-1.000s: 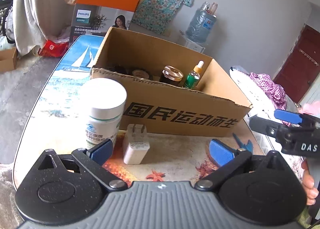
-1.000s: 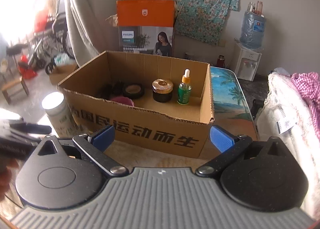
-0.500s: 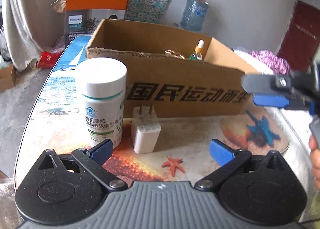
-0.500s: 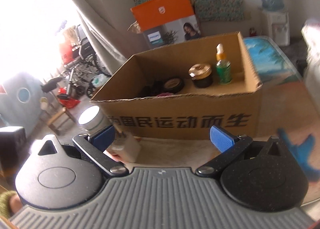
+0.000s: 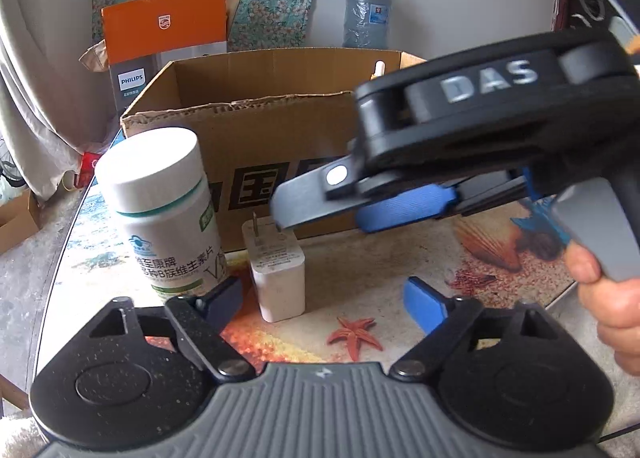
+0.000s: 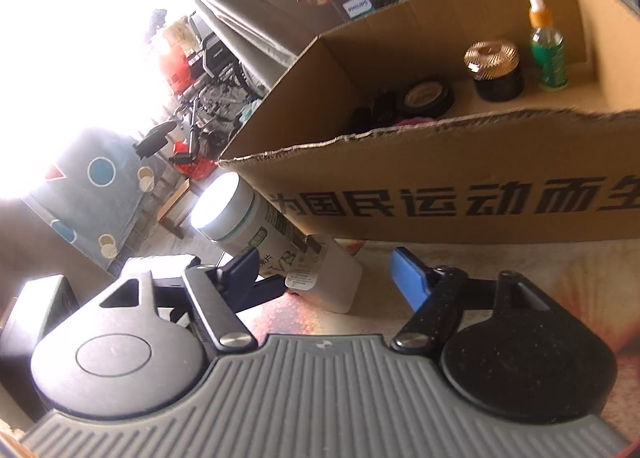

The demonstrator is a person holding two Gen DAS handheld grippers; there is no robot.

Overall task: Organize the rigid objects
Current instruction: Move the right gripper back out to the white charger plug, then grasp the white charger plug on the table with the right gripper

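A white charger plug (image 5: 278,274) stands on the beach-print table (image 5: 400,266), in front of the cardboard box (image 5: 260,138). A white vitamin bottle (image 5: 156,210) stands just left of it. My left gripper (image 5: 324,298) is low before both; its jaws are closing and press on nothing. My right gripper (image 5: 320,218) reaches in from the right over the charger. In the right wrist view the charger (image 6: 328,278) sits between the closing fingers of the right gripper (image 6: 324,274), with gaps on both sides. The bottle (image 6: 240,222) leans behind it.
Inside the box (image 6: 440,162) are a gold-lidded jar (image 6: 494,58), a green dropper bottle (image 6: 548,58) and a black tape roll (image 6: 428,96). An orange Philips carton (image 5: 164,42) stands behind. The table's left edge is near the bottle. A hand (image 5: 612,298) holds the right gripper.
The right gripper swept in from the right and down over the charger, rolling as it came. The left gripper sank closer to bottle and charger. Both pairs of jaws narrowed.
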